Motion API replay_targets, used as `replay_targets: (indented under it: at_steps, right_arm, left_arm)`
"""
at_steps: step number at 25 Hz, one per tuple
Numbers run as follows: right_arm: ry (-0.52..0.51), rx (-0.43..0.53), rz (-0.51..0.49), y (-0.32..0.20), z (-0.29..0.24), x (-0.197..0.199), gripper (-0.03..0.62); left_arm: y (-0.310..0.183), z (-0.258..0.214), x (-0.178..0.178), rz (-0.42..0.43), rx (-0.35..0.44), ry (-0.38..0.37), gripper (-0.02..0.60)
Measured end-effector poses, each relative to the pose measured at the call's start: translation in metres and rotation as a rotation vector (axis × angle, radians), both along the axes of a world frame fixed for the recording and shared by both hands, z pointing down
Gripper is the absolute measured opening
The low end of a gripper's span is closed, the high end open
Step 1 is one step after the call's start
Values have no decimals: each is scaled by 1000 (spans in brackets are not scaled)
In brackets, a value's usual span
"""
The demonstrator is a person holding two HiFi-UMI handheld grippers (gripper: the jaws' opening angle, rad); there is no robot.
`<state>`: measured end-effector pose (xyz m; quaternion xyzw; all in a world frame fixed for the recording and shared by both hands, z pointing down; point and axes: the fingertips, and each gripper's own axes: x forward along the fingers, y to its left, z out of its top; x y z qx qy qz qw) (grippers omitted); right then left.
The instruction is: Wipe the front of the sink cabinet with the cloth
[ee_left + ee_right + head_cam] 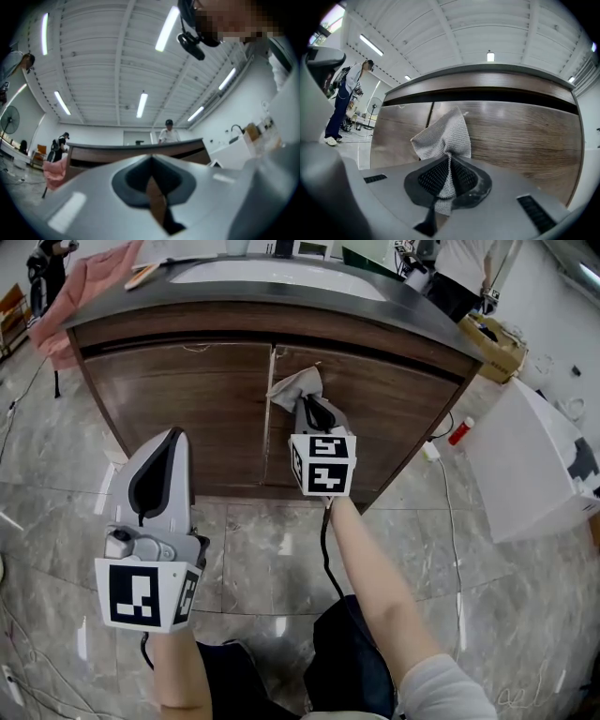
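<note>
The sink cabinet (202,409) has two dark wood doors under a grey counter. My right gripper (309,407) is shut on a grey knitted cloth (296,385), held up against the right door just right of the door seam. In the right gripper view the cloth (443,137) fans out from between the jaws in front of the wood front (515,136). My left gripper (159,457) hangs lower left, in front of the left door, jaws closed with nothing in them; its view looks up at the counter edge (136,151).
A pink towel (86,292) drapes over the counter's left end. A white box (539,465) and a red bottle (460,431) stand on the tiled floor at the right. A cable (446,493) runs across the floor. People stand beyond the counter.
</note>
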<state>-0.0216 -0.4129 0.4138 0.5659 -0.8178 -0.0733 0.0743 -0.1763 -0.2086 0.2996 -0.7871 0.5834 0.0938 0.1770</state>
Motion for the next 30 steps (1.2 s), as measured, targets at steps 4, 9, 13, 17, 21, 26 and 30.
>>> replay_targets:
  at_steps: [4,9,13,17,21,26,30]
  right_arm:
    - [-6,0,-27,0,-1,-19,16]
    - [-12,-6,-62,1,-2,-39,17]
    - [-5,9,-63,1,0,-44,17]
    - [6,-14,-64,1,18,-44,15]
    - [14,-30,-55,1,37,-42,15]
    - [12,-64,-49,0,55,-40,15]
    - [24,-72,-53,-1,59,-39,15]
  left_arm:
    - [0,0,-4,-5,3,3,3]
    - [1,0,-4,-2,1,-1,3]
    - [1,-1,-5,0,0,14,3]
    - [1,-1,-3,6,3,16,3]
    - [1,3,-1,11,-8,10,3]
    - [0,7,0,12,-22,-5,3]
    - [-1,6,-1,12,-21,0,3]
